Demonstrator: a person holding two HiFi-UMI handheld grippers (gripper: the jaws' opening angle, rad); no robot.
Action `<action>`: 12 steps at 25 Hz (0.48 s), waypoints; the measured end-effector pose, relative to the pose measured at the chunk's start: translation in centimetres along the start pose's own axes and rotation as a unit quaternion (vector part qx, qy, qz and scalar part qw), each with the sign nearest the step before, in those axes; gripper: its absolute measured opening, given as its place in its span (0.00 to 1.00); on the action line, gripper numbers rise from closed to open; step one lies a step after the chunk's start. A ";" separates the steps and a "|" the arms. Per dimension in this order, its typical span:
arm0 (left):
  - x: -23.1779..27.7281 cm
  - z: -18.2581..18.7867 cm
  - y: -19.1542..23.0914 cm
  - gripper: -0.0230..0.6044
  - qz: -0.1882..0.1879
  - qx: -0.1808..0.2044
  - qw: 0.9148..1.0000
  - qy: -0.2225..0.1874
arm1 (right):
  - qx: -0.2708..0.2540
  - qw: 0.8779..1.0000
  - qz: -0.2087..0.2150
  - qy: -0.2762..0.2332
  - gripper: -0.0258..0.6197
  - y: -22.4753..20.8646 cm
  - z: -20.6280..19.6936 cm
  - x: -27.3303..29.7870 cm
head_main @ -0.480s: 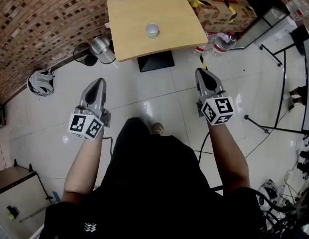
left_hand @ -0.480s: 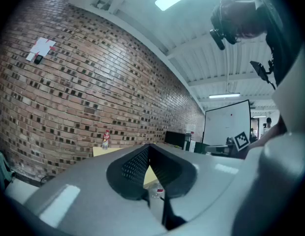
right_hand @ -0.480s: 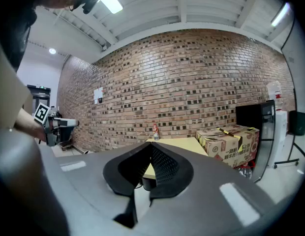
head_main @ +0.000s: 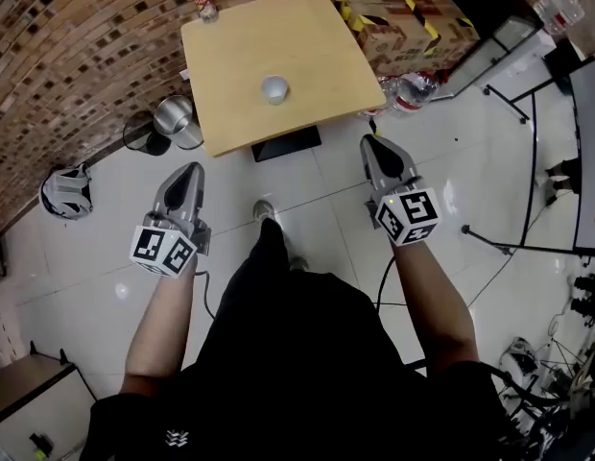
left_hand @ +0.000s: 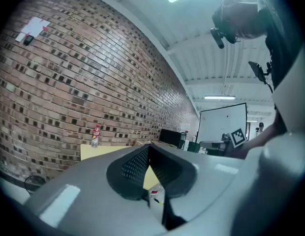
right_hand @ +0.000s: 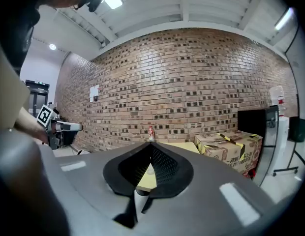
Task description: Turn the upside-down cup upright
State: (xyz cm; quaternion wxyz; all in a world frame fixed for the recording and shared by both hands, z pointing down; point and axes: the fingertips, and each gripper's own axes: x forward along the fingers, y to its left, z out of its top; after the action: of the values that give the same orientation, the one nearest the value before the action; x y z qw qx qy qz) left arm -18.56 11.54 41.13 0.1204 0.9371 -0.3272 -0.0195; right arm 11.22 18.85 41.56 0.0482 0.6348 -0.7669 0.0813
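Corner bottle (head_main: pixel 203 1), taped cartons (head_main: pixel 393 12), perhaps a helmet (head_main: pixel 65 192).

I find nothing readable: my left gripper (head_main: pixel 189 173) and right gripper (head_main: pixel 371 147) carry only square coded markers, and the cardboard box (head_main: pixel 389 12) print is illegible.

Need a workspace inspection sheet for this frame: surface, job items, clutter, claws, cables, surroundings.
Surface: square wooden table, top mostly bare.
Job's things: cup near the table's middle, alone; which way up it stands is hard to tell from above.
Clutter: red-labelled bottle at the table's far left corner.
Grippers: left claw and right claw both shut, empty, over the floor short of the table.
Cables: dark cable beside the person's right forearm.
Surroundings: brick wall, taped cardboard boxes, metal bin, water bottles on the floor.
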 end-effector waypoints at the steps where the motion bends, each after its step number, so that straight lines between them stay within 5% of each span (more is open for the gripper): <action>1: 1.0 0.2 0.5 0.04 -0.003 -0.002 1.000 -0.001 | -0.002 1.000 -0.005 0.002 0.04 -0.7 0.2 0.5; 7: 7.1 2.7 4.4 0.04 -0.037 0.007 0.999 -0.004 | 0.004 0.999 -0.043 0.008 0.04 -4.2 2.1 5.4; 12: 11.5 3.9 8.1 0.04 -0.049 0.028 0.998 0.010 | -0.006 0.999 -0.035 0.029 0.04 -4.1 2.7 10.8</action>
State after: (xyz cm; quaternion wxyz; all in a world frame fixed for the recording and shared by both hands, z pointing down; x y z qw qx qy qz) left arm -14.89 -2.53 39.74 0.0965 0.9552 -0.2798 -0.0067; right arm 13.28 7.13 41.06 0.0767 0.6580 -0.7432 0.0937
